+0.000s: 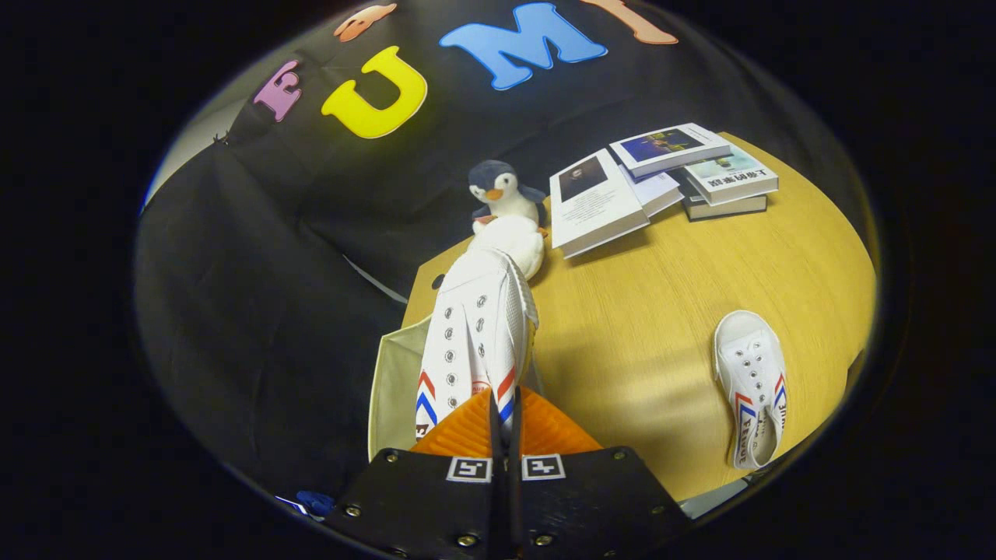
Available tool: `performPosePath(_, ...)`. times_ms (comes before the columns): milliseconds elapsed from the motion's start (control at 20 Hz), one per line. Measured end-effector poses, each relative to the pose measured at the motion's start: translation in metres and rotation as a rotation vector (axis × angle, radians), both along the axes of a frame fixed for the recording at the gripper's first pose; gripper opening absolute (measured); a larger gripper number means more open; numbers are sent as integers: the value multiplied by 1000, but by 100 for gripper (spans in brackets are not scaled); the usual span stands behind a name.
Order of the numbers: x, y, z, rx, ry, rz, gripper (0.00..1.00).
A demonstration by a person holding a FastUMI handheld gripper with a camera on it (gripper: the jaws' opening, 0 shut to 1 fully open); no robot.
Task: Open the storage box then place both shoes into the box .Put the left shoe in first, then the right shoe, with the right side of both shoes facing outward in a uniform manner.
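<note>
The gripper (502,416) is closed on a white shoe (475,334) that blocks the way straight ahead, its toe reaching a plush penguin (502,194). Below it lies the cream box (393,389). Right of the fingers the table (646,311) is bare as far as the second shoe (751,385); books (661,183) crowd the far right.

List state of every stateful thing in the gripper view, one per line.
Gripper: jaws closed on the held shoe's heel end.
Held shoe: gripped, lifted, toe pointing away, above the box.
Storage box: cream, under the held shoe; open or shut, cannot tell.
Second shoe: upright on its sole on the table, untouched.
Books: closed, loosely stacked.
Plush penguin: upright beyond the held shoe.
</note>
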State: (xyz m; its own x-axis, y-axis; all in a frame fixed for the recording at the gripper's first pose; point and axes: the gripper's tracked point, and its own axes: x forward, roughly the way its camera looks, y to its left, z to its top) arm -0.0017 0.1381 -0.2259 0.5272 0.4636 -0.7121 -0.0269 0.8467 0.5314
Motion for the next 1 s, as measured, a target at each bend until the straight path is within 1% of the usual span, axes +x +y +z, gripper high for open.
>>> performPosePath(200,4,37,8,6,-12,55,0)
performPosePath(400,6,75,4,7,-4,111,0)
performPosePath(800,7,133,-21,-27,35,193,0)
performPosePath(1000,2,149,-39,-73,51,227,0)
